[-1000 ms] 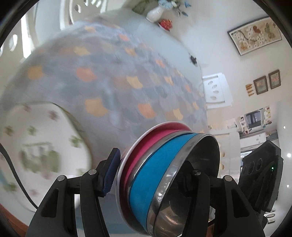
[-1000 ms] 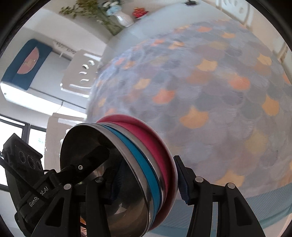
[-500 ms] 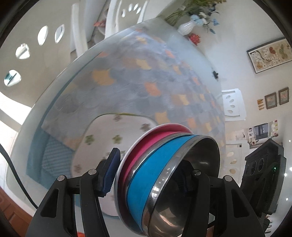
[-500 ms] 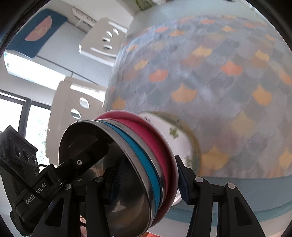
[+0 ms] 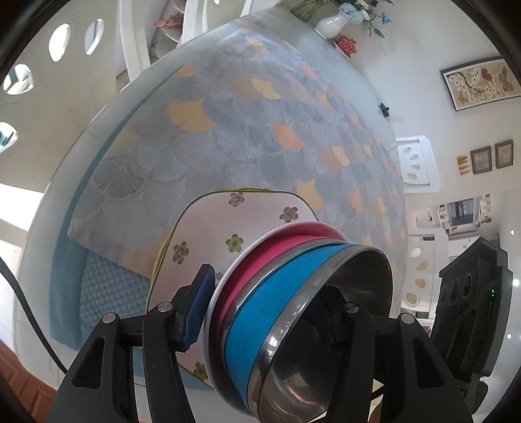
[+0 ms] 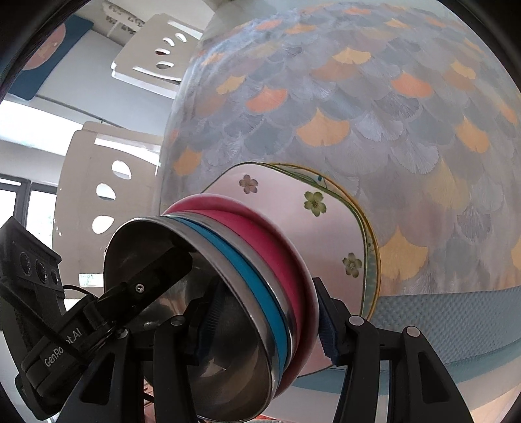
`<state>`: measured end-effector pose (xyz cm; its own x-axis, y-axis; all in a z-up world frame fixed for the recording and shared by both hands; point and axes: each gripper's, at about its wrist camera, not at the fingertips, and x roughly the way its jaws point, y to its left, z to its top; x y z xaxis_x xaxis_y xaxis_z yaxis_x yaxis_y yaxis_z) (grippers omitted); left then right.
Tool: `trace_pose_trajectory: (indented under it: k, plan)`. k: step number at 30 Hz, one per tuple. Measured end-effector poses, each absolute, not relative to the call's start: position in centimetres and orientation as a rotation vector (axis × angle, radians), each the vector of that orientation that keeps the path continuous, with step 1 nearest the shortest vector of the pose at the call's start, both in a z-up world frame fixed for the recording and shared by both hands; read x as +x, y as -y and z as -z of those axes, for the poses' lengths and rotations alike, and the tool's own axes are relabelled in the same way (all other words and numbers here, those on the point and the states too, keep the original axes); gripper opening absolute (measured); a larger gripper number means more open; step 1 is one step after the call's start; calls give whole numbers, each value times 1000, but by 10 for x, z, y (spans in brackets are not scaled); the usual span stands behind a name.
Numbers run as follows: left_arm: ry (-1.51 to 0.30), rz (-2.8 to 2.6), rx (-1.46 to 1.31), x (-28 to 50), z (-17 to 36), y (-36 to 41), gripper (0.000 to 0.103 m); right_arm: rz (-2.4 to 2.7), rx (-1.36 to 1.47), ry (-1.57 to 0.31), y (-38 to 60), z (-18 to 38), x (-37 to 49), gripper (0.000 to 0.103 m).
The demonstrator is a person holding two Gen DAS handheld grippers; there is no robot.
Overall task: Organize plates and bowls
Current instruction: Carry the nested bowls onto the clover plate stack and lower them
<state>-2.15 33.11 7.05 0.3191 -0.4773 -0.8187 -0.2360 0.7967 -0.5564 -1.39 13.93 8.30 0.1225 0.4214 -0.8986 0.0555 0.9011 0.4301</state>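
A nested stack of steel bowls, a blue one (image 5: 260, 319) inside a pink one (image 5: 260, 247), hangs above the table. My left gripper (image 5: 263, 312) is shut on one side of its rim. My right gripper (image 6: 263, 319) is shut on the opposite side, one finger inside the top bowl, and the stack shows there too (image 6: 260, 260). A white square plate with flower prints (image 5: 208, 227) lies on the tablecloth just beyond the stack; it also shows in the right wrist view (image 6: 325, 227).
The table has a grey and orange fan-pattern cloth (image 5: 260, 130) with a blue mat (image 6: 439, 312) at the near edge. A white vase with flowers (image 5: 332, 22) stands at the far end. White chairs (image 6: 107, 182) stand around the table.
Both grippers have carried the bowl stack toward the flowered plate, which now lies centred just behind the stack. Grip is unchanged.
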Motion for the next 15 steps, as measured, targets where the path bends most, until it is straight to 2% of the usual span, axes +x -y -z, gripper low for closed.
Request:
trace_pose_trajectory:
  k: [15]
  plan:
    - [-1261, 236, -667, -16, -74, -339, 52, -265, 456, -1394, -129, -90, -17, 51]
